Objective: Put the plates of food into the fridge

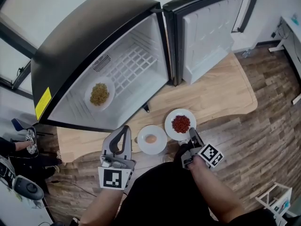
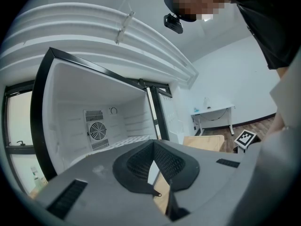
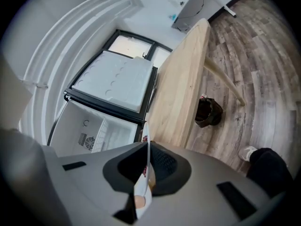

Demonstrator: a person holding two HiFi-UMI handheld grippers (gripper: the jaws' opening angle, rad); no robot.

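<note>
The black fridge [image 1: 94,36] is standing with its door [image 1: 207,32] swung wide, showing a white interior. A white plate of yellowish food [image 1: 99,94] is lying flat inside it. Two more white plates are lying side by side at the near edge of the wooden table [image 1: 216,93]. One is carrying a pale, egg-like piece [image 1: 151,139]. The other is carrying red food [image 1: 180,124], and the right gripper [image 1: 192,133] is pinching its near rim.

This looks to me like an office or test room, not a home kitchen. Ahead of my left gripper [image 1: 122,132] a small fridge [image 1: 84,36] stands open on a bare wooden table [image 1: 221,93]. Beyond, to its right, a white desk [image 2: 212,110] sits against plain white walls [image 2: 235,74], on wood-plank flooring [image 1: 268,126].
</note>
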